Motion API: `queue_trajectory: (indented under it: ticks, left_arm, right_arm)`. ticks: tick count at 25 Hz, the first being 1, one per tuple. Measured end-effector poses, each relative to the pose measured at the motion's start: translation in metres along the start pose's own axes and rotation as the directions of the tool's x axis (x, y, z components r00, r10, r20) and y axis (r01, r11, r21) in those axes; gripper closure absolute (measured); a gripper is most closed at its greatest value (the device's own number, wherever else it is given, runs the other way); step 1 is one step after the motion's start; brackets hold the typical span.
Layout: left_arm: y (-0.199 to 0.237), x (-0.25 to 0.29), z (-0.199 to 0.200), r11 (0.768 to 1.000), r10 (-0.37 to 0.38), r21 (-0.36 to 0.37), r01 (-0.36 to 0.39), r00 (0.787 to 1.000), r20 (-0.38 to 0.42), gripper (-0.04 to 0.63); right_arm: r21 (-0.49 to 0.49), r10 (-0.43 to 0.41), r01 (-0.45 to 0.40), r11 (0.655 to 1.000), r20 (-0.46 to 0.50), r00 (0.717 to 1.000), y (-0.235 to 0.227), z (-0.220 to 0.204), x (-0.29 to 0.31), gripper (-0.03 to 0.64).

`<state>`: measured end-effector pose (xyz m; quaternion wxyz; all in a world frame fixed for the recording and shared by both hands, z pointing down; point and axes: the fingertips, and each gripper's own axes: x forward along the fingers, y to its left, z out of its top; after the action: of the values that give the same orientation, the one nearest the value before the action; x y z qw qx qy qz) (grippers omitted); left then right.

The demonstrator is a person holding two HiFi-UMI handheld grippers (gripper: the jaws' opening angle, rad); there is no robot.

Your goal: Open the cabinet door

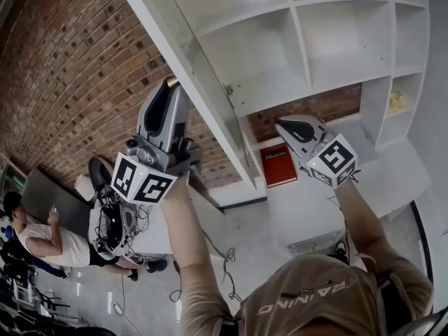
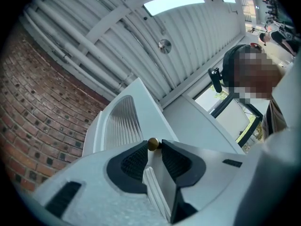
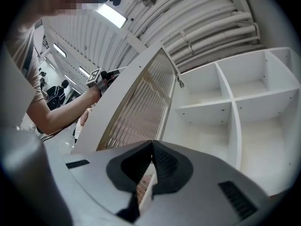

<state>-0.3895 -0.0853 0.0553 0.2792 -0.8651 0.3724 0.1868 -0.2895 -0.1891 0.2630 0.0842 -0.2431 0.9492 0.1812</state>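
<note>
Two grippers: left gripper is pinching the small brass knob of the cabinet door, which is standing swung out from the white cabinet. Right gripper is hanging on the door's shelf side, apart from it, jaws together, empty. One compartment is holding a small yellow thing. Red panel below is carrying white writing, too small to read.

Both hand-held units are light grey moulded shells: left gripper, right gripper. Each carries a white cube printed with black square markers. The jaws are lined with black ribbed pads. We note a tan short-sleeved T-shirt with pale lettering across it.
</note>
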Motion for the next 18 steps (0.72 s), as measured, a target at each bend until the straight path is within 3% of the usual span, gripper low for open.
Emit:
queue_trajectory:
  ticks: [7,11,15,18]
  left_arm:
    - [0.013,-0.026,0.006,0.999,0.043,-0.003,-0.043,0.999,-0.007,0.512]
    - [0.017,-0.030,0.008,0.997,0.069,0.038,-0.068,0.997,-0.018,0.512]
    - [0.012,-0.041,0.010,0.990,0.114,0.086,-0.113,0.993,-0.011,0.570]
    - [0.011,-0.046,0.007,0.989,0.127,0.080,-0.127,0.992,-0.002,0.572]
  right_arm:
    - [-0.018,0.032,-0.032,0.999,0.025,0.999,0.018,0.013,0.012,0.604]
    - [-0.032,0.052,-0.052,0.998,0.007,0.999,0.027,0.013,0.019,0.604]
    - [-0.030,0.062,-0.062,0.998,-0.016,0.998,0.034,0.010,0.020,0.604]
    - [-0.034,0.080,-0.081,0.996,-0.045,0.996,0.037,0.003,0.020,0.604]
